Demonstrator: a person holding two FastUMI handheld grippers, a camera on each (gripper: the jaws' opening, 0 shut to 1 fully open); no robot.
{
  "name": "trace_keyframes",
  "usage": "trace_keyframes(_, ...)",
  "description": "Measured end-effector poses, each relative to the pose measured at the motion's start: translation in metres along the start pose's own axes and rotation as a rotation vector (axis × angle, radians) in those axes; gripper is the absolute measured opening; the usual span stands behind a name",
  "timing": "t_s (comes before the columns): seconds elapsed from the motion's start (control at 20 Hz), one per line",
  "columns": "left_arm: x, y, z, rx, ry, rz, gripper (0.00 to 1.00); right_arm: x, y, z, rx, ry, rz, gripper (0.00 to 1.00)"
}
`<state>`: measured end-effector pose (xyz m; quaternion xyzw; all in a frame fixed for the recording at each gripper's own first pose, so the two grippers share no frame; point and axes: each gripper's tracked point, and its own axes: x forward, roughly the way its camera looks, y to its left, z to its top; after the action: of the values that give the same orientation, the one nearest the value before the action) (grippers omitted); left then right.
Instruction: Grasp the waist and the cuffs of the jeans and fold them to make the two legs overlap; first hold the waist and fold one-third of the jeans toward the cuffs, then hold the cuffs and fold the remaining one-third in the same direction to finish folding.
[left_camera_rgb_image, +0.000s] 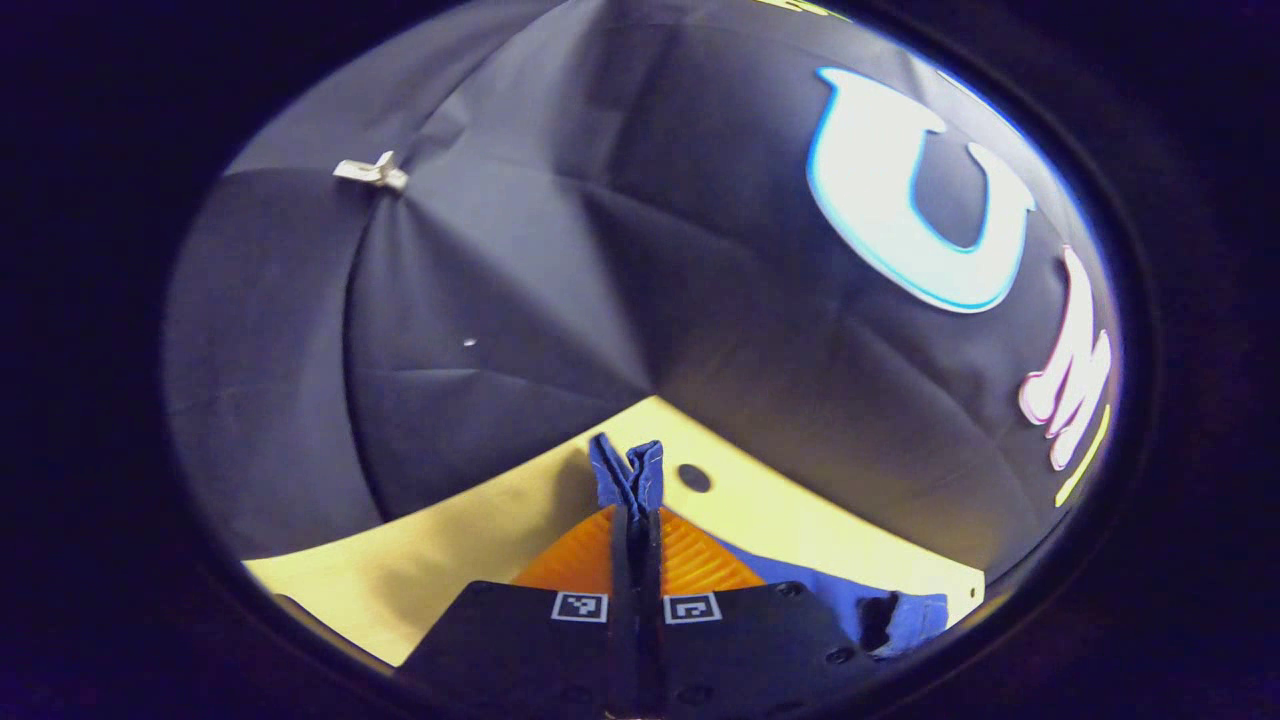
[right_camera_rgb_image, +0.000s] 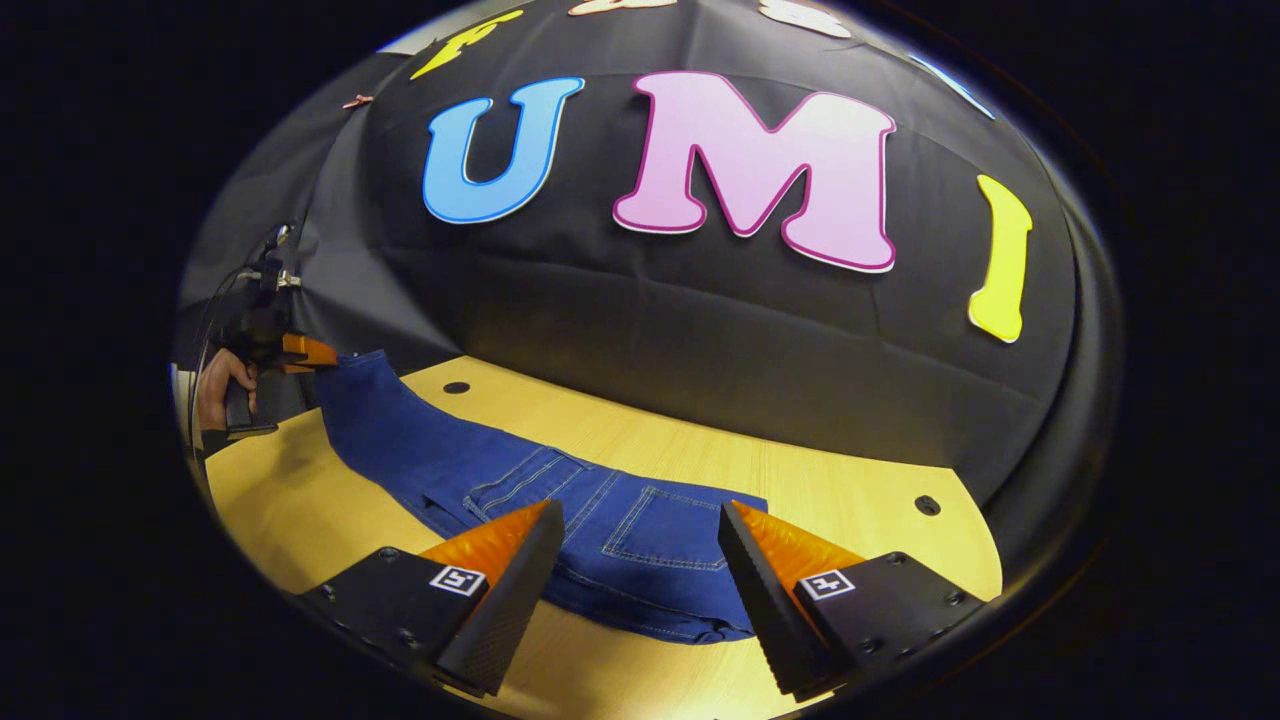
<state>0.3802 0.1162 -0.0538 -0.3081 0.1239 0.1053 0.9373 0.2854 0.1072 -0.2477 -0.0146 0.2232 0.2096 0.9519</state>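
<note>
Pale wood is serving as the work surface, a table (right_camera_rgb_image: 820, 480) backed by the booth's black cloth wall. Starting at the tongs: in the left gripper view the left gripper (left_camera_rgb_image: 634, 478) is pinching a bunched fold of blue denim between fingers pressed tight together, and this looks to be the cuff end of the jeans (right_camera_rgb_image: 560, 500). In the right gripper view that same gripper is showing far off at the table's left end, a hand (right_camera_rgb_image: 222, 385) gripping its handle, with the leg end lifting slightly off the wood toward it. The right gripper (right_camera_rgb_image: 632, 555) is standing with its fingers spread wide and holding nothing, hovering just over the waist, where the back pockets (right_camera_rgb_image: 665, 535) are facing up.

The jeans are lying flat on the table, their long axis running from the waist under the right gripper out to the cuffs at the left one. So the right gripper is the nearer to the waistband, which lies directly ahead and below between its fingers; I judge it needs to drop and close there before the legs can be laid over one another.
</note>
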Motion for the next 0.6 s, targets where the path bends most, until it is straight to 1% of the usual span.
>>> trace_keyframes(0.15,-0.021,-0.090,0.006,0.072,-0.022,-0.143,0.06,-0.007,-0.019,0.010,0.013,-0.022,-0.032,0.97)
trace_keyframes(0.35,-0.057,-0.228,-0.005,0.096,-0.010,-0.339,0.06,-0.026,-0.059,0.019,0.027,-0.046,-0.103,0.97)
trace_keyframes(0.5,-0.095,-0.328,-0.029,0.082,0.021,-0.480,0.06,-0.044,-0.091,0.017,0.043,-0.046,-0.161,0.97)
trace_keyframes(0.6,-0.118,-0.382,-0.062,0.057,0.080,-0.554,0.06,-0.057,-0.108,0.012,0.068,-0.040,-0.191,0.97)
